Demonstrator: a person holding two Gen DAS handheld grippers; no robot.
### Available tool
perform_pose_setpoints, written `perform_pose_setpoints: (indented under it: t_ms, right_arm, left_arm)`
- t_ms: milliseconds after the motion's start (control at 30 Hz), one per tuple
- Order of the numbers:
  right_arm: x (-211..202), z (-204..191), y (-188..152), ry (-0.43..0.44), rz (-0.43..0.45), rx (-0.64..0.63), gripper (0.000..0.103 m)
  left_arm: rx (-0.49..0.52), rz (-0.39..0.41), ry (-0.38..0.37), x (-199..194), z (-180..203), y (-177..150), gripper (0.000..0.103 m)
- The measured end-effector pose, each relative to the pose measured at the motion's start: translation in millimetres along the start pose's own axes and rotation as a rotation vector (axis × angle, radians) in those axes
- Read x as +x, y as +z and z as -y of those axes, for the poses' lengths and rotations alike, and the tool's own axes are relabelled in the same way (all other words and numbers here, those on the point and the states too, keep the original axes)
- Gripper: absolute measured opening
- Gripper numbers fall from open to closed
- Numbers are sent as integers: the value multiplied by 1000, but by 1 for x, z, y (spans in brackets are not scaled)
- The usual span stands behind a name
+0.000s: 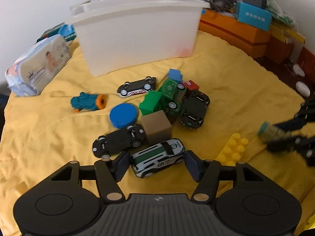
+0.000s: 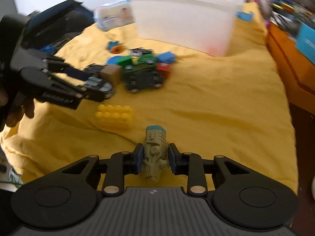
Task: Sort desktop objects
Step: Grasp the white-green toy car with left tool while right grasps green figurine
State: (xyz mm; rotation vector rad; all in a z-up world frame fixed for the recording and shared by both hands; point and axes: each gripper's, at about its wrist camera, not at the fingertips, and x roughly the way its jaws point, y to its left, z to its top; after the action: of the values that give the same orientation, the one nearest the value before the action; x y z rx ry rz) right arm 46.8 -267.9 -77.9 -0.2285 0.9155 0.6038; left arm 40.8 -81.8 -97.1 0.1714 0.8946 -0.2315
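Observation:
A white and green toy car (image 1: 157, 157) lies on the yellow cloth (image 1: 216, 90) between the pads of my left gripper (image 1: 156, 158), which stands open close around it. My right gripper (image 2: 155, 153) is shut on a small green figurine with a teal top (image 2: 155, 149), low over the cloth near the front edge. In the left wrist view the right gripper (image 1: 275, 137) appears blurred at the right with the figurine (image 1: 268, 131). In the right wrist view the left gripper (image 2: 96, 90) reaches in from the left, held by a hand.
A white bin (image 1: 137, 35) stands at the back of the cloth. In front of it lies a pile of toys: black cars (image 1: 118, 141), a brown cube (image 1: 157, 127), a blue disc (image 1: 123, 115), green blocks. A yellow brick (image 1: 234, 147) lies apart. Wipes pack (image 1: 37, 66) left, orange boxes (image 1: 236, 31) right.

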Motion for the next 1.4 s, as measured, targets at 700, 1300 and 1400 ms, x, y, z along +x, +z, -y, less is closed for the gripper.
perform_pose_setpoints:
  t_ms: [700,1300,1400]
  right_arm:
    - [-3,3,8,5,30,28,31]
    - [-13,17,38,-12,89,54,46]
    - [-13,10,23,16,71,19,56]
  left_arm:
    - [-9,-46,-23,-9,11,-13,71]
    - [-163,108,1,-59,-38,34,68]
    - [-182,108,16,-61,-45,34,68]
